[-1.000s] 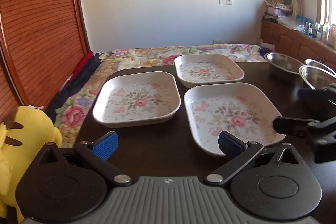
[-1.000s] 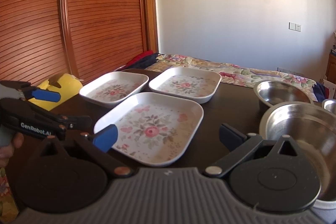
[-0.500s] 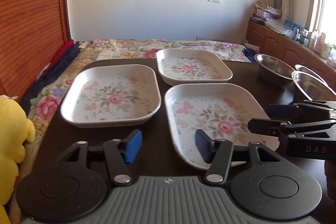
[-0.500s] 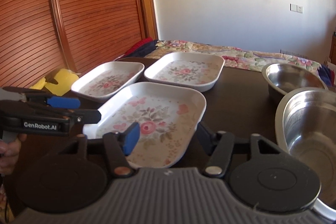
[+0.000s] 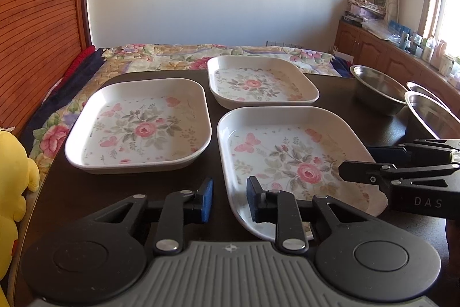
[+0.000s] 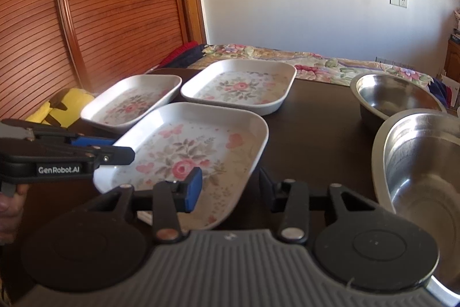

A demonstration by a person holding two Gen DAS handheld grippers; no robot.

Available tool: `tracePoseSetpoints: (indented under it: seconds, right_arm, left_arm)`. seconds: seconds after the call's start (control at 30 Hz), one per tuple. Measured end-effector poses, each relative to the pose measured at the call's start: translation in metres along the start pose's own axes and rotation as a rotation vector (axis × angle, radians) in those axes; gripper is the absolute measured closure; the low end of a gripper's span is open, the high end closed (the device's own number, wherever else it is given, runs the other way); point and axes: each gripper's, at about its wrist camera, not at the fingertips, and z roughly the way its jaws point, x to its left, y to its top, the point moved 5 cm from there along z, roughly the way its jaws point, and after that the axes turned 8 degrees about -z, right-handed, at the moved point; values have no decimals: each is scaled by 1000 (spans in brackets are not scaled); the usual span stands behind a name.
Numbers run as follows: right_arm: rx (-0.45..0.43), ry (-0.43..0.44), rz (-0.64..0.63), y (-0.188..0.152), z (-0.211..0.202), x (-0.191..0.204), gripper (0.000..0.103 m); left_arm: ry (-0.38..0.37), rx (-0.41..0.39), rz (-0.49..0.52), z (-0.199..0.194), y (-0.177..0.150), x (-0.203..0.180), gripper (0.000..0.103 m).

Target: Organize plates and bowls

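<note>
The left gripper (image 5: 229,199) had its fingers drawn in from a wide spread a second before to a narrow gap, straddling the near left rim of the near plate (image 5: 290,160) — one pad outside the wall, one inside. Whether the pads already pressed the rim could not be told. The right gripper (image 6: 227,189) had narrowed likewise, its blue pad over the plate's floral floor and its dark pad outside the right rim; contact could not be told there either. Both had come closer to the plate than before.

Each gripper lay low and level over the near edge of the dark surface (image 5: 129,192), pointing across it, the two side by side at the plate's opposite near corners. A hand (image 6: 10,209) showed behind the left gripper in the right view.

Beyond lay the left plate (image 5: 138,131) and the far plate (image 5: 260,82), apart from one another. To the right stood steel bowls (image 6: 398,97) — all seemingly empty. A yellow toy (image 5: 13,180) sat off the left edge, a floral bed (image 5: 178,56) behind.
</note>
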Motion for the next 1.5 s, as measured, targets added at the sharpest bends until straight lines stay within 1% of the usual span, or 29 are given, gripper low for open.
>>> tracePoseSetpoints:
  seconds: [0.03, 0.07, 0.1, 0.17, 0.23, 0.37, 0.6, 0.97, 1.2, 1.5]
  right_arm:
    - [7, 3, 7, 0, 2, -1, 60]
    - [12, 6, 15, 0, 3, -2, 60]
    - [16, 10, 23, 0, 4, -4, 60]
    - [19, 18, 38, 0, 6, -6, 64]
    - [21, 14, 38, 1, 7, -7, 74]
    - [21, 9, 32, 0, 6, -9, 80]
    - [9, 4, 35, -3, -4, -12, 80]
    - [-31, 13, 38, -13, -36, -4, 80]
    - [-45, 14, 29, -25, -56, 8, 80]
    - [-50, 21, 52, -44, -75, 22, 80]
  left_arm:
    - [0, -1, 2, 0, 0, 0, 77]
    - [0, -3, 3, 1, 0, -1, 81]
    - [-1, -4, 4, 1, 1, -1, 83]
    - [0, -7, 9, 1, 1, -1, 86]
    - [1, -10, 13, 2, 1, -2, 88]
    - [-5, -16, 12, -1, -2, -4, 90]
    - [-39, -22, 8, -16, -11, -10, 90]
    - [-64, -39, 12, -52, -29, -16, 90]
    - [-64, -42, 9, -71, -48, -17, 90]
    - [-61, -43, 31, -93, -70, -21, 89]
